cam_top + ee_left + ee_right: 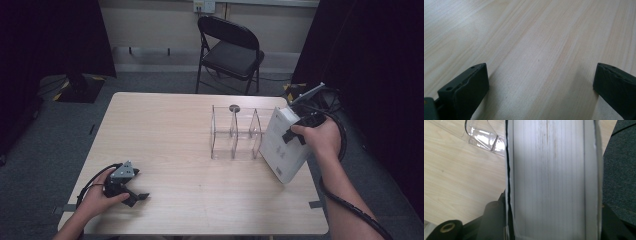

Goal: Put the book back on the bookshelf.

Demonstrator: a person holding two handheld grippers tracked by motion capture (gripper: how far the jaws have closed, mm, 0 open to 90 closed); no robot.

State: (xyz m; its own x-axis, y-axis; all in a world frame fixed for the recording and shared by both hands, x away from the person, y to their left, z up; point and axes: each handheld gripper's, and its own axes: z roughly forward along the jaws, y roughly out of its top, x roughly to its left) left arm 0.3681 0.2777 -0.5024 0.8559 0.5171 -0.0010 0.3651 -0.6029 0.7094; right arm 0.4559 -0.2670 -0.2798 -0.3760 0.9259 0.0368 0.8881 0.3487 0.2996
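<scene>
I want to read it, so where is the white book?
In the high view the white book is at the table's right edge, held in the right tool, beside the clear rack.

I am looking at a light wooden table [175, 130] standing on grey carpet. A clear plastic rack [235, 132] with upright dividers is sitting on its far right part. Just beside the rack, a white book [282, 147] is tilting with its lower corner at the table's right edge. Near the front left corner, my left gripper [134, 192] is resting on the wood.
</scene>
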